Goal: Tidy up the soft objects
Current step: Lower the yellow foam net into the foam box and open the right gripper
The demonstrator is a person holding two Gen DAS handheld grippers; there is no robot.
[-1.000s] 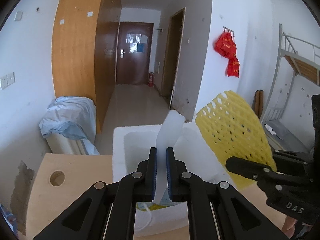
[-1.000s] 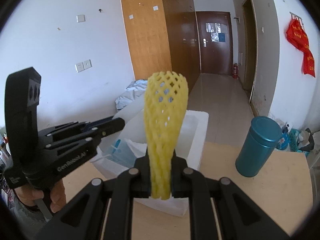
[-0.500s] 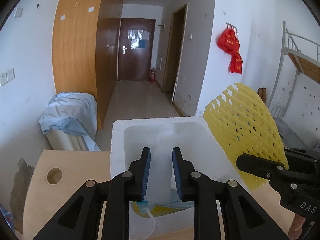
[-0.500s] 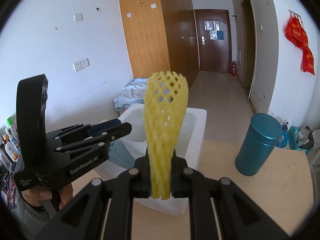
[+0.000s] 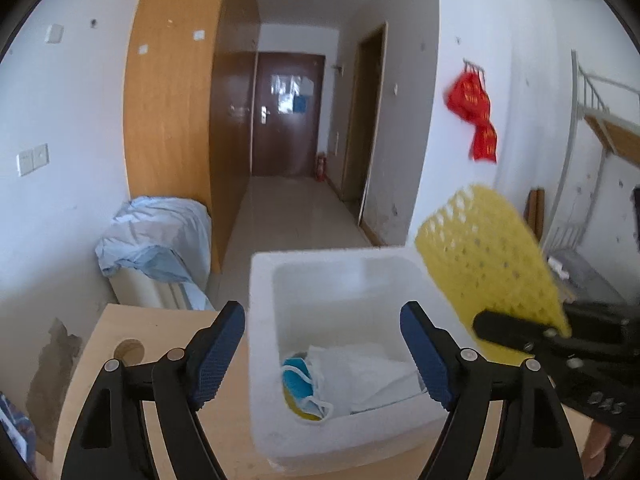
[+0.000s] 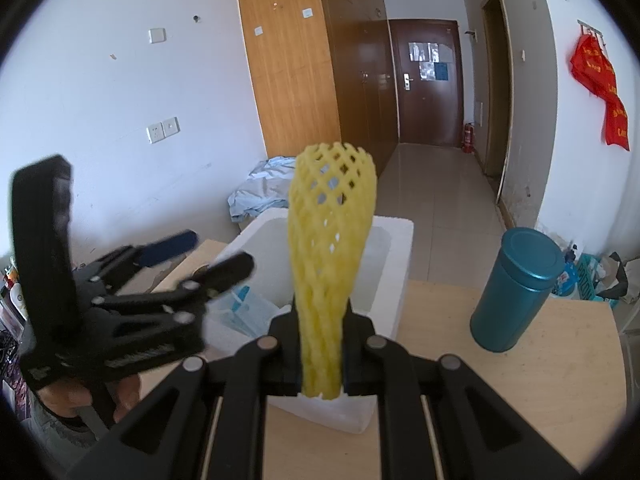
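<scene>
Yellow foam net (image 6: 330, 256) in R tongs (image 6: 322, 354)

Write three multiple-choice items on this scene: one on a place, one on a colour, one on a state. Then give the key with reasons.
1. Where does the teal cylindrical canister stand?
A. inside the white foam box
B. on the wooden table, to the right of the white foam box
C. on the floor by the door

2. What colour is the foam mesh sleeve that the right tool holds?
A. yellow
B. red
C. green

3. How are the jaws of the left tool?
A. clamped on a white sheet
B. clamped on the box rim
C. apart, with nothing gripped

Key: 1 B, it stands on the wooden table beside the white foam box. 2 A, the mesh is plainly yellow. 3 C, the jaws are opening and press on nothing, above the box.
</scene>
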